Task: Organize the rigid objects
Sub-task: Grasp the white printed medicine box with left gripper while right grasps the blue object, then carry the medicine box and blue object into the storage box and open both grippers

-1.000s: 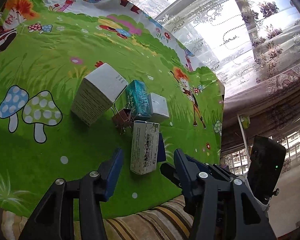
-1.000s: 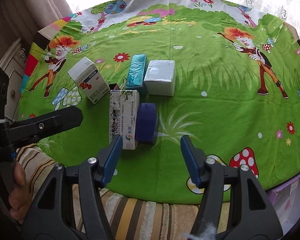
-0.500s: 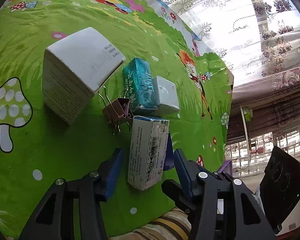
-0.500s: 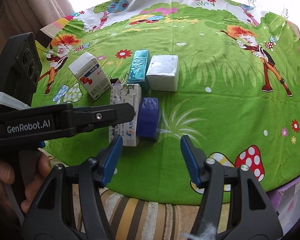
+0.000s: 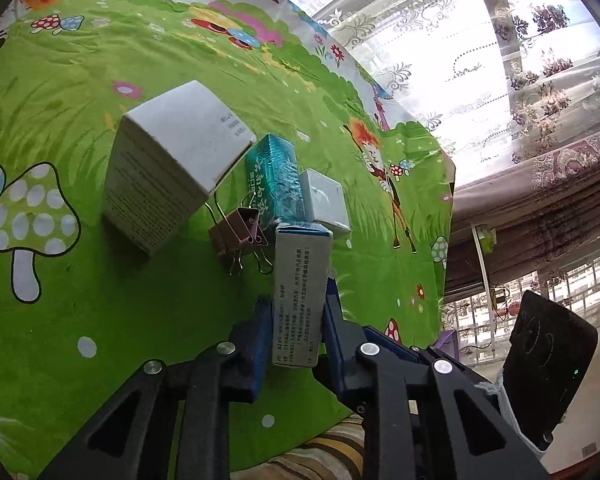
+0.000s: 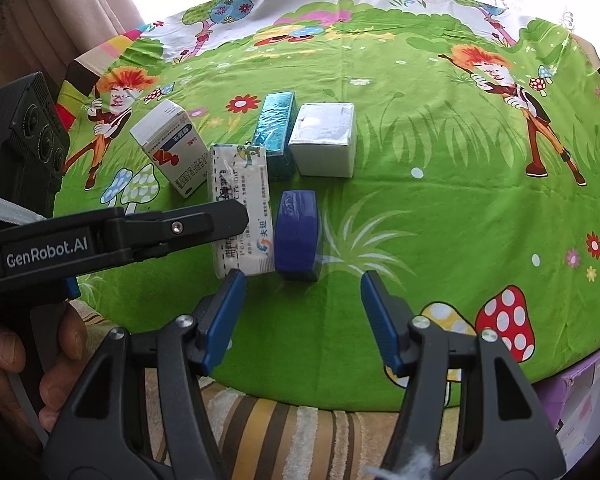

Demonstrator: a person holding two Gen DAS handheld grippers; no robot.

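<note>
My left gripper [image 5: 296, 316] is shut on a long white medicine box [image 5: 300, 296], its blue pads pressing both long sides; the same box shows in the right wrist view [image 6: 240, 208] with the left gripper's arm across it. Beside it lies a dark blue box [image 6: 298, 236]. Behind stand a teal box [image 5: 274, 178], a small white box [image 5: 326, 204] and a larger white carton [image 5: 168, 164]. A bronze binder clip [image 5: 240, 236] lies between the carton and the held box. My right gripper [image 6: 302, 316] is open and empty, just in front of the blue box.
All lies on a green cartoon-print cloth [image 6: 440, 208] over a table. A striped cloth edge [image 6: 280, 420] runs along the near side. Lace curtains [image 5: 500, 60] hang behind the far edge. The table's right edge [image 5: 450, 200] drops off.
My left gripper moved forward around the long white medicine box and closed on it. My right gripper stayed open and nearly still.
</note>
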